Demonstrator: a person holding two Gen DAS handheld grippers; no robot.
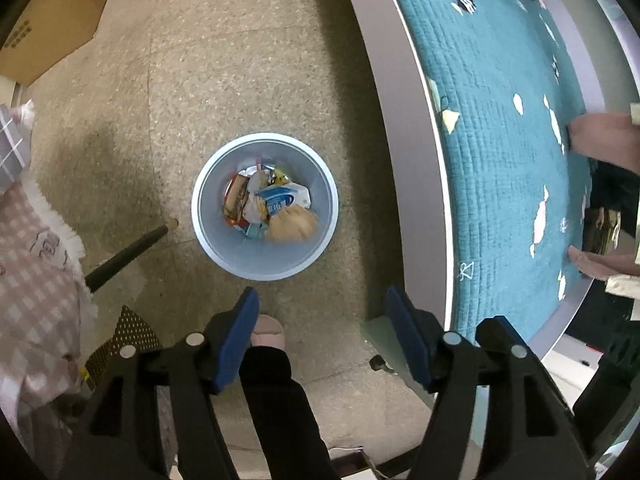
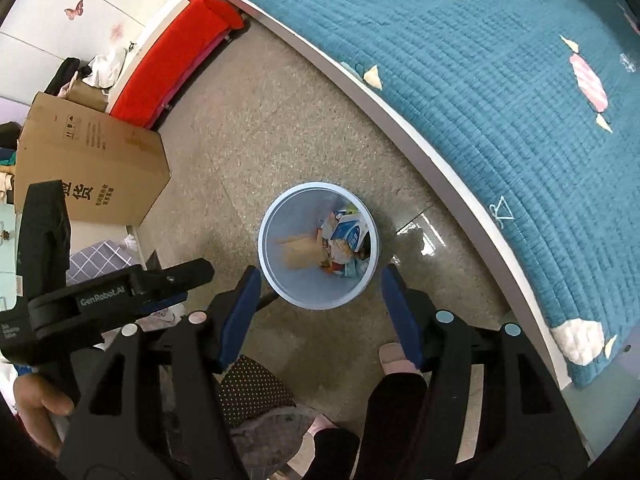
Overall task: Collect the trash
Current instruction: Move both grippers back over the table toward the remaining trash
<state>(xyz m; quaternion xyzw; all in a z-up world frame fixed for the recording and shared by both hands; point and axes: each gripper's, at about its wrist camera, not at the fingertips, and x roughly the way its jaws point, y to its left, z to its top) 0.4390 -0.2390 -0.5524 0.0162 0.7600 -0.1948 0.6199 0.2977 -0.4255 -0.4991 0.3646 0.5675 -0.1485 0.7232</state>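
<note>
Over the round pale-blue plastic bin (image 1: 265,206), our left gripper (image 1: 322,320) and right gripper (image 2: 320,300) gape empty (wrappers inside); swinging low could tip it.

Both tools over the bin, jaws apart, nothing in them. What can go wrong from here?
1. The brown wad is blurred above the heap in the bin; it may settle high and leave less room.
2. The left tool and right tool hang close together and could knock.
3. A slippered foot stands near the bin and could tip it.
</note>
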